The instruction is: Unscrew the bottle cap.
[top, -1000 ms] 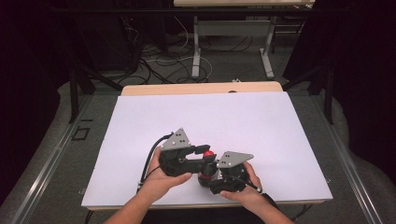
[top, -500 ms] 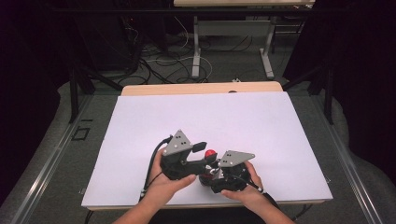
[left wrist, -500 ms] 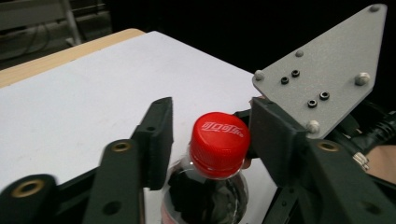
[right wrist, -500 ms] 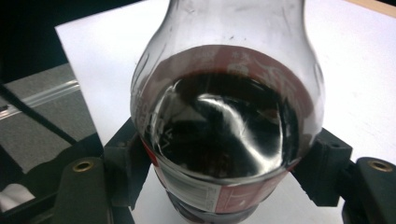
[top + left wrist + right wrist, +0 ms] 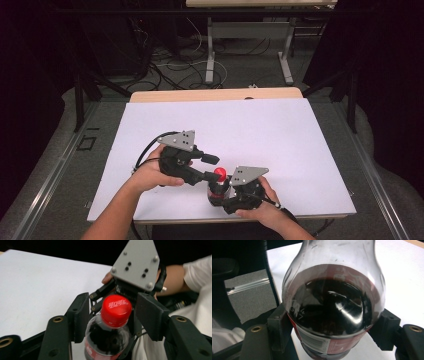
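A small cola bottle (image 5: 216, 194) with a red cap (image 5: 219, 173) stands near the front edge of the white table top (image 5: 235, 125). My right gripper (image 5: 219, 195) is shut on its body; in the right gripper view the pads (image 5: 279, 326) press both sides of the dark bottle (image 5: 332, 305). My left gripper (image 5: 210, 168) sits just left of the cap. Its jaws have just been opening. In the left gripper view the cap (image 5: 116, 310) lies between the pads (image 5: 80, 315) with a gap on each side. The right gripper's grey plate (image 5: 136, 265) rises behind the bottle.
The white sheet stretches away behind and to both sides of the hands. A wooden strip (image 5: 215, 94) borders the table's far edge. Cables and metal table legs (image 5: 210, 50) lie on the floor beyond it. The front edge runs just below the right hand.
The left gripper's jaws have come off the red cap and stand apart. The left hand has drawn back to the left. The right gripper and bottle have not moved.
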Demonstrator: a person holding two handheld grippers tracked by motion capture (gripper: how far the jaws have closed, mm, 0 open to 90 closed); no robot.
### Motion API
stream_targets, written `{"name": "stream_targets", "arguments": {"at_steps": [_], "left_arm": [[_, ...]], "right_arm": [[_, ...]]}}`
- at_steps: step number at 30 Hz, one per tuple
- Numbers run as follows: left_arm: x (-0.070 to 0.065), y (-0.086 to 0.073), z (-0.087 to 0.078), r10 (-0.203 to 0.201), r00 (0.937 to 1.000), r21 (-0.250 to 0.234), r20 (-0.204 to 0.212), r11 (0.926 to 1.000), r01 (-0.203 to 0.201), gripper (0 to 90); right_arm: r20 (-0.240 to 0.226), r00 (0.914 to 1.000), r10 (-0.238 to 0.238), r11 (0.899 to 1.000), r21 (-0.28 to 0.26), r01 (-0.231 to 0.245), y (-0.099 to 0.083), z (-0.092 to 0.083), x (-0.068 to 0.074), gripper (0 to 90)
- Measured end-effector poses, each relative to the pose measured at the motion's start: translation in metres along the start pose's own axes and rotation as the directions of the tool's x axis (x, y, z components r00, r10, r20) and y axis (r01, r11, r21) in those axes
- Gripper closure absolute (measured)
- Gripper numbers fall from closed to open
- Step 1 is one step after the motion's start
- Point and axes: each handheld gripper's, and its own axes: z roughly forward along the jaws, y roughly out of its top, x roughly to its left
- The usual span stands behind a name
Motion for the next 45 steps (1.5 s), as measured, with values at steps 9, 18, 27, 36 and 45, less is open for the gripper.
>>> {"name": "stream_targets", "arguments": {"at_steps": [9, 18, 27, 36, 45], "left_arm": [[0.002, -0.003, 0.008, 0.060, 0.9956, -0.019, 0.072, 0.9981, -0.059, 60.2], [-0.005, -0.004, 0.012, -0.008, 0.9983, -0.056, -0.058, 0.9984, 0.005, 61.4], [-0.030, 0.000, 0.026, -0.113, 0.9433, -0.089, -0.312, 0.9920, 0.089, 61.5], [-0.049, 0.005, 0.046, -0.210, 0.8313, -0.139, -0.515, 0.9772, 0.161, 61.5], [-0.052, 0.006, 0.046, -0.225, 0.8150, -0.157, -0.534, 0.9736, 0.165, 58.1]], "right_arm": [[-0.022, 0.9997, -0.008, 1.000, 0.008, 0.008, 0.000, 0.002, 0.005, 28.9], [0.016, 0.9998, 0.015, 1.000, 0.011, -0.015, -0.001, 0.001, 0.000, 28.9], [0.062, 0.9959, 0.066, 0.998, 0.012, -0.067, -0.002, -0.001, -0.005, 28.9], [0.119, 0.9886, 0.092, 0.996, 0.004, -0.093, -0.004, 0.000, -0.009, 28.9], [0.123, 0.9872, 0.101, 0.995, -0.002, -0.102, -0.005, 0.000, -0.010, 28.9]]}}
